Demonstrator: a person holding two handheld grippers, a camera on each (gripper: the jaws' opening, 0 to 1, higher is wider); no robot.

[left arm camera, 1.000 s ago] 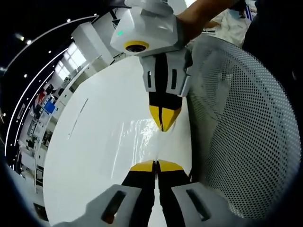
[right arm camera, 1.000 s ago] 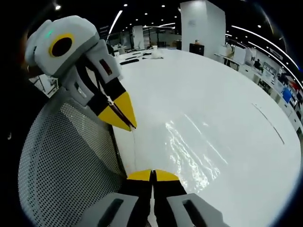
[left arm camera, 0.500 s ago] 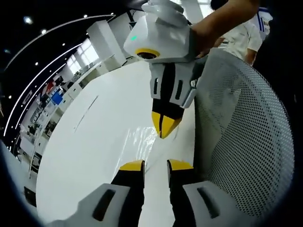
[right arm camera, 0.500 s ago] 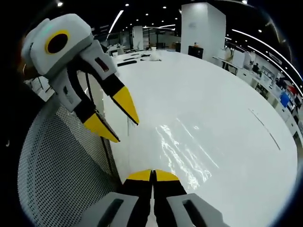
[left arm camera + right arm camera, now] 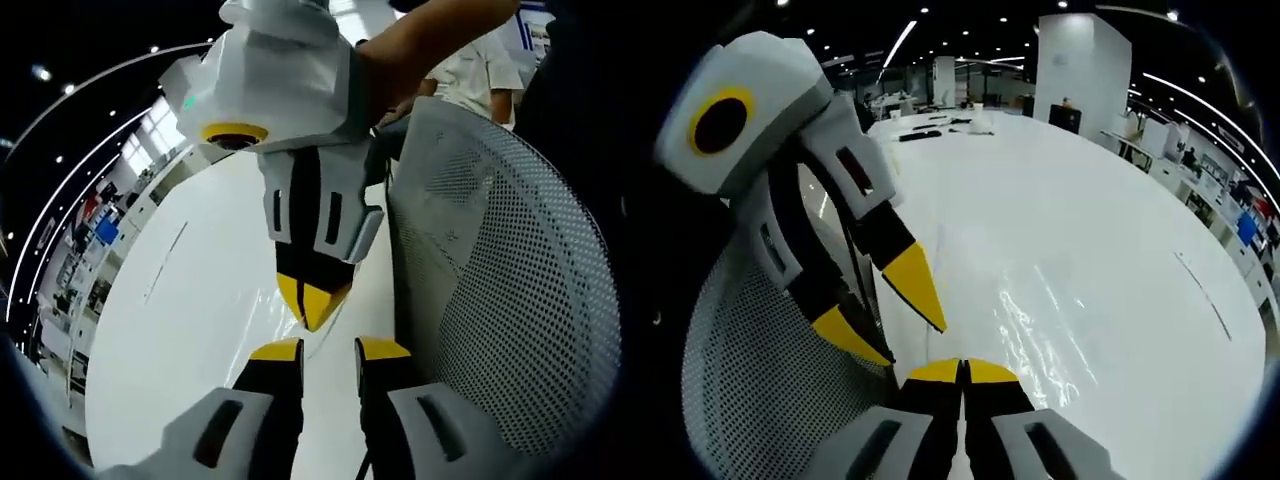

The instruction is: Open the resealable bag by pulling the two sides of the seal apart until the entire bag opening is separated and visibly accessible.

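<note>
Bag seal held for pulling

The clear bag [image 5: 1040, 320] on the worktop [image 5: 1090, 210] is pinched by the right hand-held gripper [image 5: 962, 368], jaws together; the left hand-held gripper [image 5: 329, 350] is spread for regripping.

My left claw [image 5: 328, 346] has its yellow-tipped jaws parted, a clear gap between them. My right claw [image 5: 962, 370] has its jaws pressed together, tips meeting. The two claws sit close, tips pointing toward each other. A bare forearm [image 5: 430, 35] carries the right claw.
</note>
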